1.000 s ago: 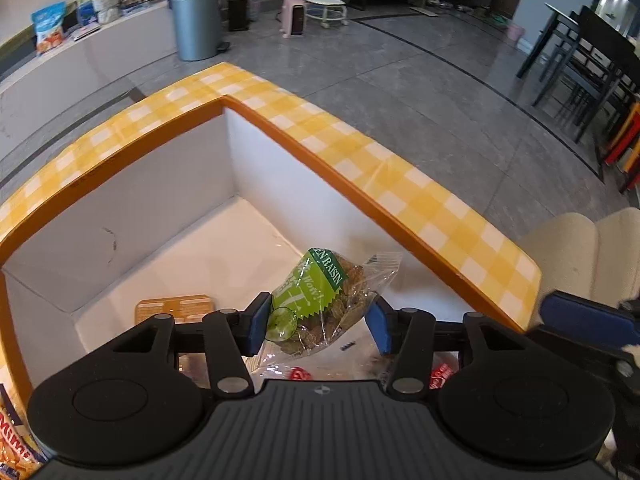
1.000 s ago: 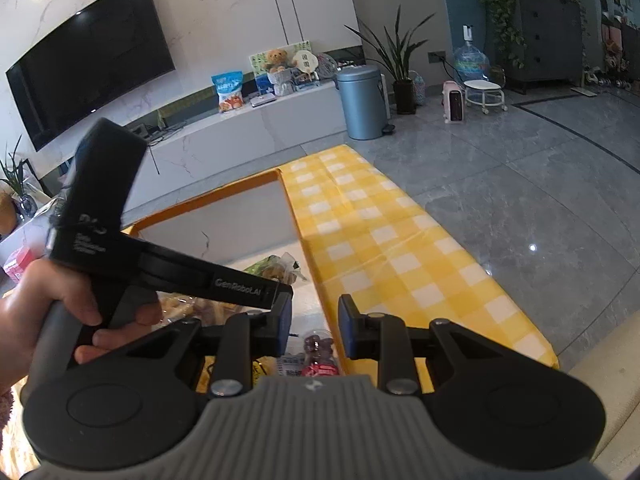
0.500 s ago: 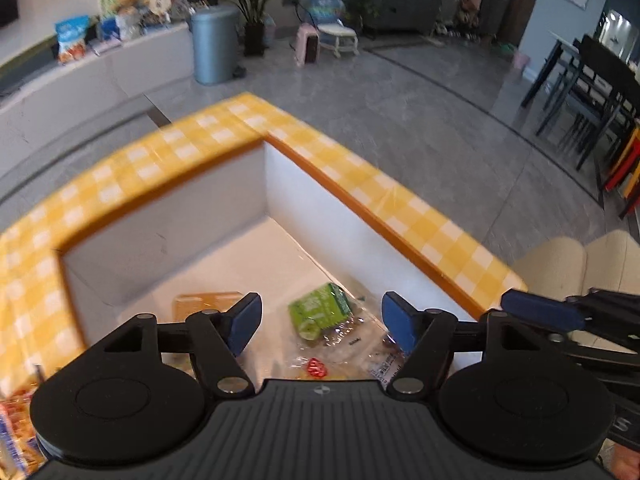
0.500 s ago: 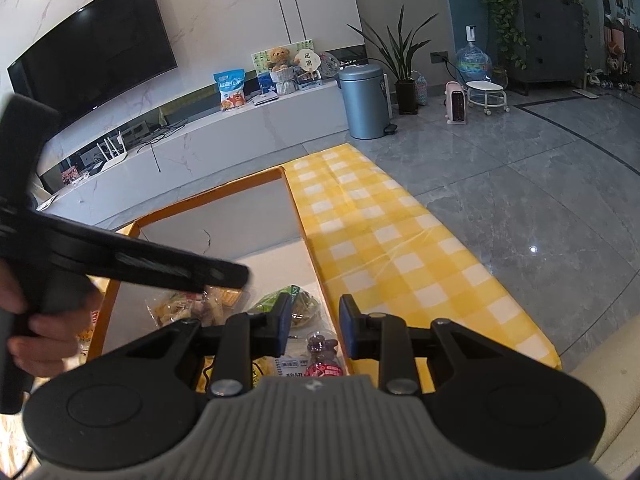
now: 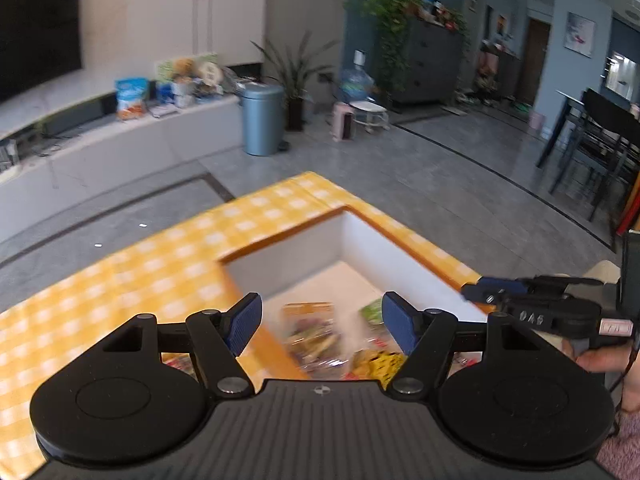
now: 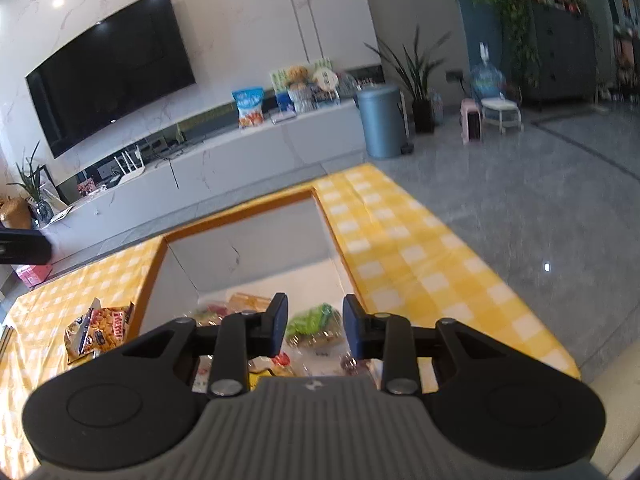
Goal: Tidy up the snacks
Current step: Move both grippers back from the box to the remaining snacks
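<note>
a: start at the left gripper point(image 5: 322, 322). what are its fingers doing?

b: spread wide, blue pads point(image 5: 243, 322) well apart, nothing between them. the jaws have just been opening. it hangs above the white box point(image 5: 372, 252), with blurred snack packets point(image 5: 316, 338) below the gap.

a: and the right gripper point(image 6: 315, 326)?

b: its jaws have just been parting a little and stand slightly apart, empty. through the gap you look down on the green raisin packet point(image 6: 316, 322) lying on the box floor, not pinched.

a: so where are the snacks?

b: most lie inside the box point(image 6: 256, 248) at its near end: the green packet, a red-labelled one point(image 6: 282, 360) beside it, paler wrappers point(image 6: 212, 310) to the left. one orange chip bag point(image 6: 98, 332) is outside, on the yellow checked cloth point(image 6: 400, 260) left of the box.

a: further out?

b: in the left view the right gripper's blue tip point(image 5: 492, 290) reaches over the box's right rim, a hand point(image 5: 604, 360) behind it. beyond that, grey floor point(image 6: 540, 184), a blue bin point(image 6: 380, 126), a tv point(image 6: 108, 68) on the wall.
</note>
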`<state>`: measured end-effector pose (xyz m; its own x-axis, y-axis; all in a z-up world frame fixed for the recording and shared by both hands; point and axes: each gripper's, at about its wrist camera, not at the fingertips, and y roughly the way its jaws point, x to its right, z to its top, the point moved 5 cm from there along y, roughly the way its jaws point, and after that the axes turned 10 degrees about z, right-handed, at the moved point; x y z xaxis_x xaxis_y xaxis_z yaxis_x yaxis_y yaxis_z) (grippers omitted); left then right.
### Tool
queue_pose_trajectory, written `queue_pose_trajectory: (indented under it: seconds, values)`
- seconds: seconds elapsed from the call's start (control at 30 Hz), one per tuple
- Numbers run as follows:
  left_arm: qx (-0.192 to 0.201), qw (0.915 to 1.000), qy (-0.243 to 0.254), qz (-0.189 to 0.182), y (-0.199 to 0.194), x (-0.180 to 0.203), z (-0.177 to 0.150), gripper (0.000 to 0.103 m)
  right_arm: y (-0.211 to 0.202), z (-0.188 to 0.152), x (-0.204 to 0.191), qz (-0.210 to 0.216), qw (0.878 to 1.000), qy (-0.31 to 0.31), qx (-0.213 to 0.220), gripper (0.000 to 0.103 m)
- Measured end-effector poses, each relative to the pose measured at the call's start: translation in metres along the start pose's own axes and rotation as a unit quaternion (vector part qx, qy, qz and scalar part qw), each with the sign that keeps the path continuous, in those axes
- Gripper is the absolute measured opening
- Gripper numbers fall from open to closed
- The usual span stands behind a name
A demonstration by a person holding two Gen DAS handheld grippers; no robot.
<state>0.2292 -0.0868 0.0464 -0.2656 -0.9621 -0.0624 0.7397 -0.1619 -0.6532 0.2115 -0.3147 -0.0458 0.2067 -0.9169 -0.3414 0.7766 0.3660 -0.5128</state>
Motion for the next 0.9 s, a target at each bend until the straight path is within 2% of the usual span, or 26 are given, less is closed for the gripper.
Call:
queue_pose_trajectory:
  seconds: [0.07,0.13,0.27,0.4,0.67,0.8,0.9]
  values:
    - [0.008,0.9996,-0.012,0.022,-0.013,-0.015,-0.007,0.081,-0.003,0.001,-0.009,0.003,1.000,-0.018,0.014,0.039]
    - [0.019,0.9984,-0.027,0.045,-0.024,-0.030,-0.016,0.081,-0.005,0.003,-0.018,0.003,0.999,-0.030,0.030,0.040]
    - [0.028,0.9946,-0.052,0.085,-0.038,-0.060,-0.036,0.081,-0.008,0.005,-0.033,0.006,0.998,-0.046,0.034,0.040]
    - [0.018,0.9909,-0.085,0.103,-0.039,-0.090,-0.055,0.081,-0.018,0.014,-0.065,0.028,0.997,-0.065,0.042,0.040]
    - [0.014,0.9796,-0.139,0.144,-0.040,-0.140,-0.090,0.081,-0.018,0.006,-0.157,0.072,0.988,-0.131,0.033,0.053]
    - [0.009,0.9760,-0.168,0.138,-0.037,-0.160,-0.107,0.081,-0.006,0.000,-0.185,0.077,0.988,-0.135,0.021,0.057]
    - [0.010,0.9748,-0.173,0.140,-0.036,-0.170,-0.118,0.081,0.004,-0.004,-0.202,0.092,0.988,-0.125,0.013,0.079]
